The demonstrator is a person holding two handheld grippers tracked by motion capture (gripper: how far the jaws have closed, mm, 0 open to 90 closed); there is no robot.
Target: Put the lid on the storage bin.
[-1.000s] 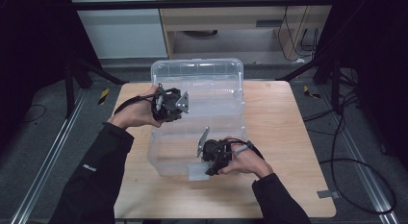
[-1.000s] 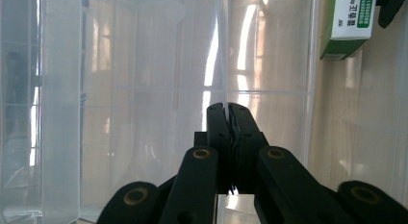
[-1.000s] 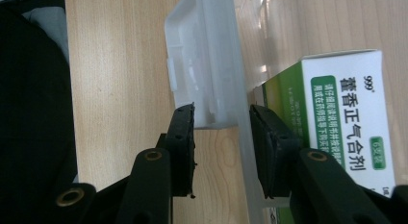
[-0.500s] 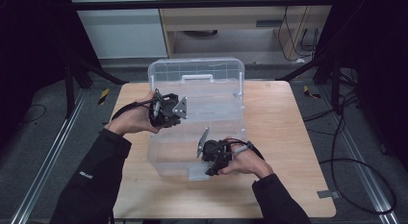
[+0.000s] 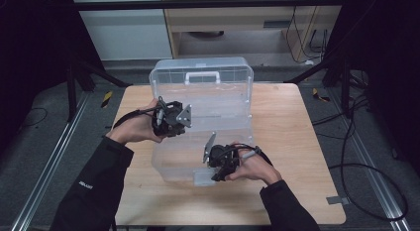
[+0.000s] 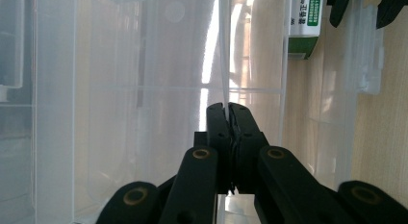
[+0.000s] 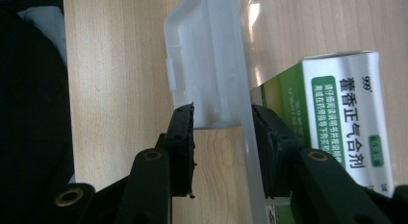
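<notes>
A clear plastic storage box (image 5: 233,117) stands open on the wooden table, its lid (image 5: 200,72) with a white handle tipped back. My left gripper (image 5: 187,123) is over the box's left side, shut on a thin clear plastic edge (image 6: 224,51) of the box. My right gripper (image 5: 212,167) is at the box's near wall. Its jaws straddle the front latch (image 7: 207,65) and the wall behind it, and the pads press on both sides. A white-and-green medicine carton (image 7: 337,128) lies inside the box beside the right jaw; the same carton (image 6: 300,22) is visible through the clear plastic.
The wooden table (image 5: 297,142) has bare room right of the box and along its near edge. Dark metal frame rails (image 5: 59,151) run along both sides on the floor. A cabinet (image 5: 247,23) stands behind the table, and cables (image 5: 361,166) lie on the floor at the right.
My left gripper has slid a little toward the near side along the box. The right gripper has kept still at the latch.
</notes>
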